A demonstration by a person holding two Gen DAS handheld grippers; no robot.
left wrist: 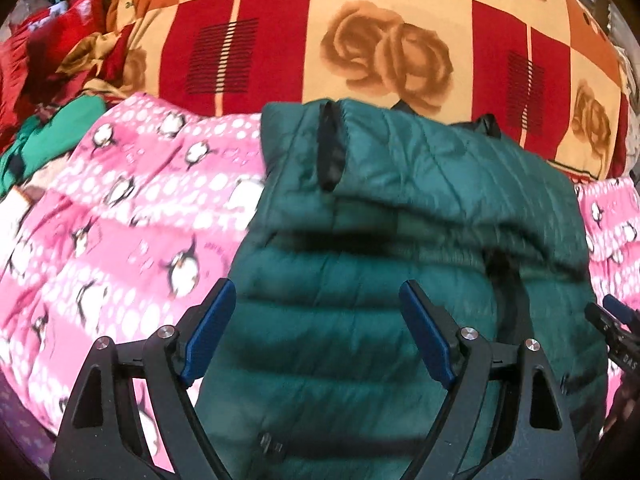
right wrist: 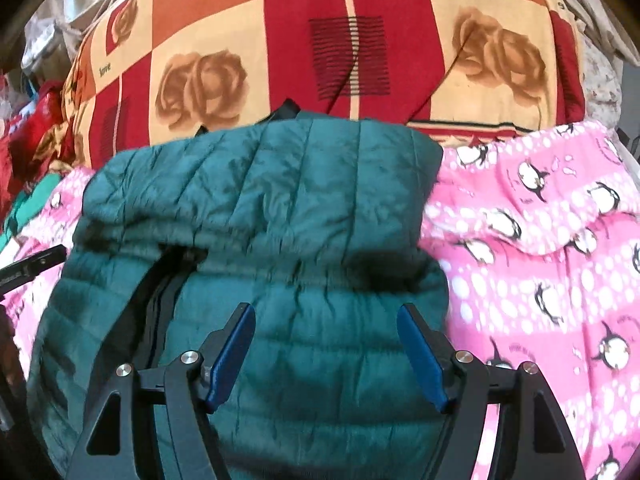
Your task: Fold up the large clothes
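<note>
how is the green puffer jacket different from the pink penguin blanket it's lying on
The jacket is plain dark green; the blanket is pink with white dots and penguins. The jacket is quilted in puffy rows and has a black zipper; the blanket looks flat and soft, with no fastening showing. The jacket is folded into a compact bundle, while the blanket spreads out past it on both sides. Both are soft fabric.

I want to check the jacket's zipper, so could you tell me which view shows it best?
The right wrist view: the black zipper runs open down the green jacket. The left wrist view shows it darker, near the right edge.
</note>
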